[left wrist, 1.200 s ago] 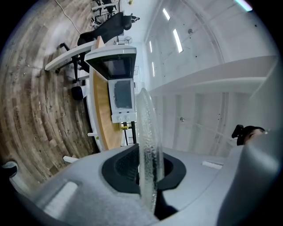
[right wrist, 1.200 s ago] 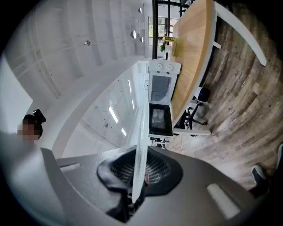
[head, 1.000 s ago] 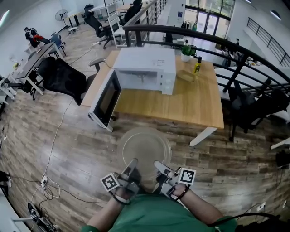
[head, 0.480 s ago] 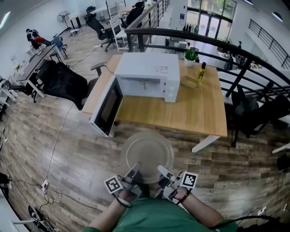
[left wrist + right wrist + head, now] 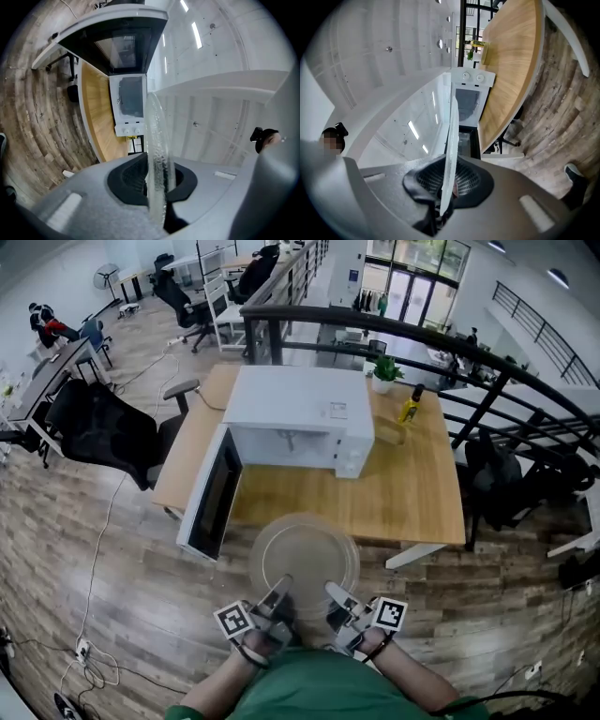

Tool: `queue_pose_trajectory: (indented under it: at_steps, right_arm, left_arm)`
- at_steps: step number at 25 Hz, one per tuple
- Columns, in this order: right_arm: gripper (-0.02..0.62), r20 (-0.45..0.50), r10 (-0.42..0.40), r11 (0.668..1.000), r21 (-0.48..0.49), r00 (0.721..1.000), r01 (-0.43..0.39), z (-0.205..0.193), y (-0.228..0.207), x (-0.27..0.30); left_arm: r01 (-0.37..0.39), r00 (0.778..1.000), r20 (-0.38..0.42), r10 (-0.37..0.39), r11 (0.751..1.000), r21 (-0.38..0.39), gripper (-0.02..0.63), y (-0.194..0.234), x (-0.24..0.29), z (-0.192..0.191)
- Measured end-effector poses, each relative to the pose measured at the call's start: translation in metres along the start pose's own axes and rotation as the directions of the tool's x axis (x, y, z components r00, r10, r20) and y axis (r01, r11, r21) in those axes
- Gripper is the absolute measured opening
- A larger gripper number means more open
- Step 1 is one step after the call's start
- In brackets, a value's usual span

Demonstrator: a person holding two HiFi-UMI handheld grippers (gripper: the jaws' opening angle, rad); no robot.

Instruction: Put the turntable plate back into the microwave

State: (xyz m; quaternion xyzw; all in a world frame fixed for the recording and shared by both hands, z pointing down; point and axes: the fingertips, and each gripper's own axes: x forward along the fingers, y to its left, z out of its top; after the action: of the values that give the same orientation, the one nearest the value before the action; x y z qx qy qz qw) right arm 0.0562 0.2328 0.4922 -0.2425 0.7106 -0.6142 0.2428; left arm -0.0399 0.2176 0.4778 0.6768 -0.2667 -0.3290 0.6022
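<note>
The clear glass turntable plate (image 5: 304,557) is held level in front of me, over the near edge of the wooden table (image 5: 412,493). My left gripper (image 5: 281,591) is shut on its near left rim, and my right gripper (image 5: 332,592) is shut on its near right rim. In the left gripper view the plate (image 5: 157,154) runs edge-on between the pads; the right gripper view shows the same plate (image 5: 451,140) edge-on. The white microwave (image 5: 300,418) stands on the table ahead, its door (image 5: 214,495) swung wide open to the left, cavity facing me.
A potted plant (image 5: 382,374), a yellow bottle (image 5: 409,405) and a small dish (image 5: 388,433) sit at the table's far right. A black office chair (image 5: 98,432) stands left of the table. A dark railing (image 5: 441,362) curves behind it. Cables lie on the wood floor at left.
Both grippers have carried the plate forward toward the table; the microwave and table now look nearer and the plate's far rim overlaps the table edge.
</note>
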Motion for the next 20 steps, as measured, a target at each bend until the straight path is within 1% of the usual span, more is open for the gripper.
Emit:
queue_pose_trajectory:
  at_steps: [8,12,17,20]
  right_arm:
    - [0.041,0.056,-0.046,0.999,0.006,0.997,0.046,0.024,-0.016,0.058]
    - [0.041,0.075,-0.061,0.998,0.001,0.995,0.061,0.031,-0.022,0.075]
    - [0.041,0.072,-0.084,0.996,-0.004,0.994,0.084,0.044,-0.032,0.088]
    - [0.04,0.06,-0.08,0.997,0.003,0.995,0.08,0.056,-0.042,0.1]
  left_arm:
    - [-0.02,0.998,-0.058,0.019,1.0,-0.007,0.035,0.017,0.028,0.061]
    - [-0.007,0.998,-0.07,0.004,0.999,-0.047,0.035,0.025,0.037,0.077]
    - [-0.009,0.998,-0.068,0.006,0.999,-0.05,0.035,0.038,0.048,0.093]
    - [-0.019,0.998,-0.055,0.017,0.999,-0.044,0.035,0.048,0.059,0.103]
